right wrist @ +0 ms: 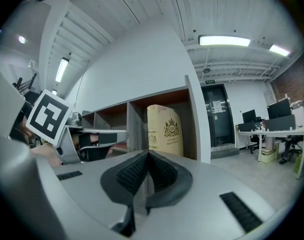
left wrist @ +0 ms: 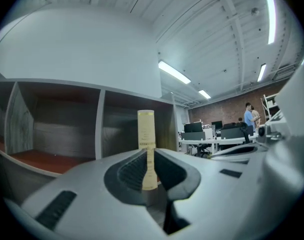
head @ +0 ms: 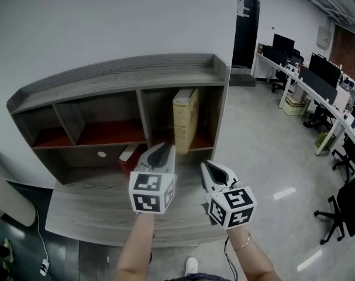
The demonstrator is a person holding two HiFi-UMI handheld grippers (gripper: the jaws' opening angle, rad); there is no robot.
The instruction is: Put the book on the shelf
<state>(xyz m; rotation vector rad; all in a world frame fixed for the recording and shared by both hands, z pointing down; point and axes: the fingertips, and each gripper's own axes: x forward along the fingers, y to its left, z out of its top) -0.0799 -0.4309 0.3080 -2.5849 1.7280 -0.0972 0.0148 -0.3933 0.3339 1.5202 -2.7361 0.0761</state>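
on the shelf (head: 119, 78), an upright book (head: 186, 119)

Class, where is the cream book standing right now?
In the head view, the book stands upright in the top right compartment of the shelf.

left gripper (head: 161, 148): tips pointing forward, jaws a narrow slit apart, nothing gripped | right gripper (head: 207, 164): just beside the left, slightly lower in the head view, jaws closed together, empty | left forearm (head: 136, 244): bare, extended forward | right forearm (head: 254, 257): bare, extended forward
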